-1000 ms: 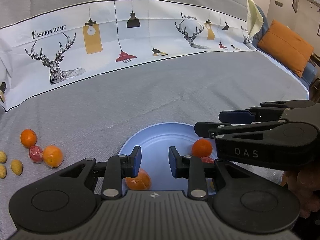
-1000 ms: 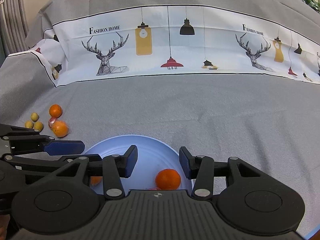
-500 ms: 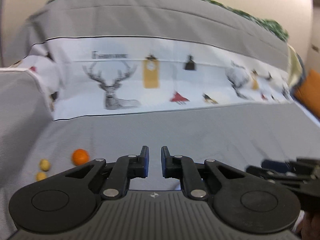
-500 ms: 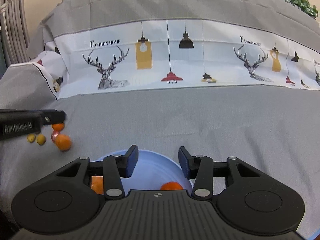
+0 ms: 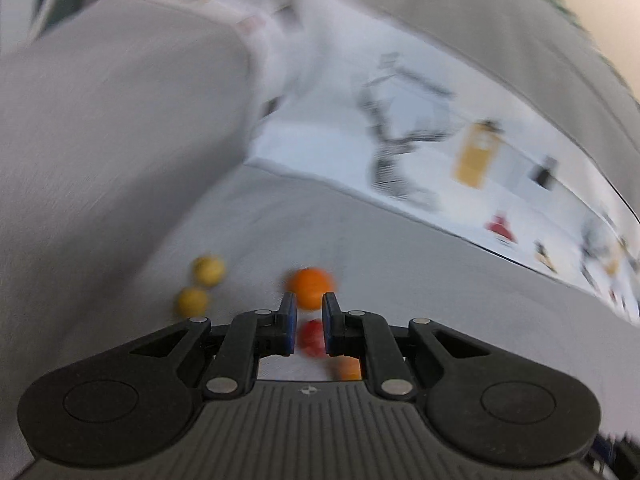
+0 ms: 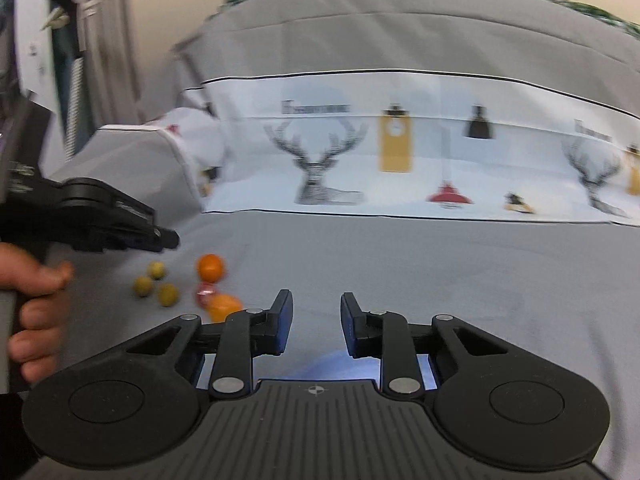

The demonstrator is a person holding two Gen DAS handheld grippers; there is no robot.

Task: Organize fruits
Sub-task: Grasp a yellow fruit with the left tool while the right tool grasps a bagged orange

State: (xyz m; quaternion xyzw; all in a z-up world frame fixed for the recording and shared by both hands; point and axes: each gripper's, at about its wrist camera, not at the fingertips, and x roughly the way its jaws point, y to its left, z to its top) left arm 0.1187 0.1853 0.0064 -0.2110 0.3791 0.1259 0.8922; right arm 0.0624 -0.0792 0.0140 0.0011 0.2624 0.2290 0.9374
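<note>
Both views are blurred by motion. In the left wrist view my left gripper (image 5: 309, 304) is shut with nothing held. It points down at a cluster of loose fruit on the grey cover: an orange (image 5: 310, 286), a red fruit (image 5: 312, 338) seen through the slit, another orange (image 5: 348, 368) and two yellow fruits (image 5: 208, 268). My right gripper (image 6: 316, 304) hovers over the far rim of the blue plate (image 6: 332, 364); its jaws are closing with nothing between them. The right wrist view shows the same cluster, with an orange (image 6: 210, 267), and the left gripper (image 6: 168, 240) above it.
A hand (image 6: 36, 300) holds the left gripper at the left edge. A white printed cloth with deer and lamps (image 6: 400, 152) runs along the grey backrest. A raised grey armrest (image 5: 120, 140) stands left of the fruit. Bare grey cover (image 6: 480, 280) lies to the right.
My left gripper swung left from the plate to the loose fruit, rolled, and shut. My right gripper turned left and its jaws narrowed; the plate and its fruit dropped almost out of its view.
</note>
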